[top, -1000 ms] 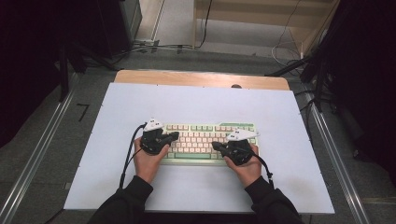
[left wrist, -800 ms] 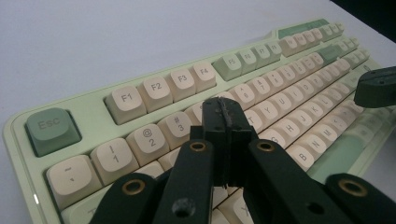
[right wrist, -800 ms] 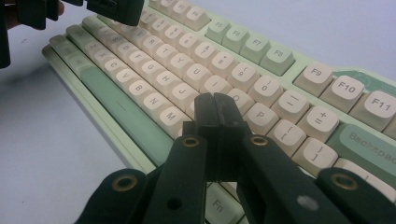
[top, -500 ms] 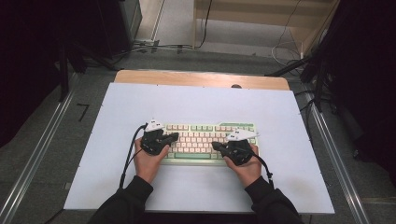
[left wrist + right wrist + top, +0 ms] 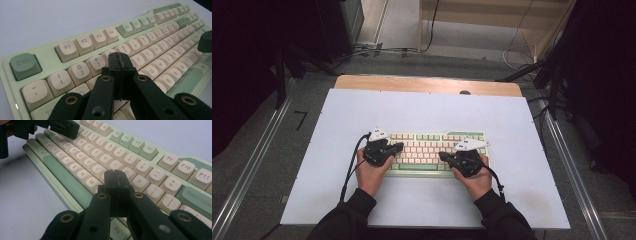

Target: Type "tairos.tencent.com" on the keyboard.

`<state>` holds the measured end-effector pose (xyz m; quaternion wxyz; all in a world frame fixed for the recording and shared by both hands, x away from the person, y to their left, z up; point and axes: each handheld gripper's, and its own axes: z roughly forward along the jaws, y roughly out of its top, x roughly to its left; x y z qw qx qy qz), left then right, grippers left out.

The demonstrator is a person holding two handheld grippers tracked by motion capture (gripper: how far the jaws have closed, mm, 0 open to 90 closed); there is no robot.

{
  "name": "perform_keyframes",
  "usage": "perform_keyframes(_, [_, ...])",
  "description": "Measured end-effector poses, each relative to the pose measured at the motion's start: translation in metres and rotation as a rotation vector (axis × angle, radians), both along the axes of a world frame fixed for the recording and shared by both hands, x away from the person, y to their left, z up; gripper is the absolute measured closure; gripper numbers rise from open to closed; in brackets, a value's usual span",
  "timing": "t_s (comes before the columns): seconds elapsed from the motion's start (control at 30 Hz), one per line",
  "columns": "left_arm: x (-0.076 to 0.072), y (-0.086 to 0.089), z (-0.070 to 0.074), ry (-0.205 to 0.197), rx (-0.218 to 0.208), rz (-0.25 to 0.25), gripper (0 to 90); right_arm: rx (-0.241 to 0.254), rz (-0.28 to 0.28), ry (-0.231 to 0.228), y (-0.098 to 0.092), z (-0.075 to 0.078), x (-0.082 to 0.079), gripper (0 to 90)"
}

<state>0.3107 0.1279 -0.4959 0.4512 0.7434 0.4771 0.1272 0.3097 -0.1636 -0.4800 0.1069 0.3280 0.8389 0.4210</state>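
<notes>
Under both of my grippers sits the pale green plastic keyboard with cream keycaps [image 5: 427,150], lying flat on the white rectangular table top [image 5: 337,120]. I'm holding the left gripper [image 5: 398,146] over the keyboard's left end, its black jaws pressed flat together with nothing between them. From the left gripper view I see that closed tip [image 5: 120,62] just above the number row, with the cream 3 key [image 5: 97,62] to one side of it, the 5 key [image 5: 124,50] just beyond it, and the grey-green Esc key [image 5: 24,65] off to the far left of the jaws. Further out along the same view a dark blurred shape pokes in at the right edge, over the far end of the keys.

Over on the other hand, the right gripper [image 5: 443,155] hangs above the keyboard's right half, tip pointing in toward the middle. Its jaws are also fully closed and empty. Looking along them in the right gripper view, the tip [image 5: 116,178] stands over the letter rows, with the M key [image 5: 91,181] to its left, the P key [image 5: 139,181] to its right, and the long grey-green space bar [image 5: 65,176] lower left. Whether either tip actually touches a keycap, I cannot tell. Ahead of that tip, the left gripper's black jaws show at the top left corner, above the far keys.
</notes>
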Motion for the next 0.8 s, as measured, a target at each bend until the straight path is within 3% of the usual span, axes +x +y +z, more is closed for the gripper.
perform_keyframes(0.37, [0.000, -0.003, -0.001, 0.009, 0.021, 0.006, 90.0, -0.003, 0.000, 0.000, 0.001, 0.000, 0.000, 88.1])
perform_keyframes(0.63, [-0.005, 0.001, 0.007, -0.021, -0.028, 0.006, 90.0, -0.002, 0.001, 0.001, 0.001, 0.000, 0.000, 88.2])
perform_keyframes(0.8, [-0.006, 0.003, 0.009, -0.023, -0.036, 0.009, 90.0, 0.000, 0.010, 0.001, 0.005, -0.001, 0.000, 88.2])
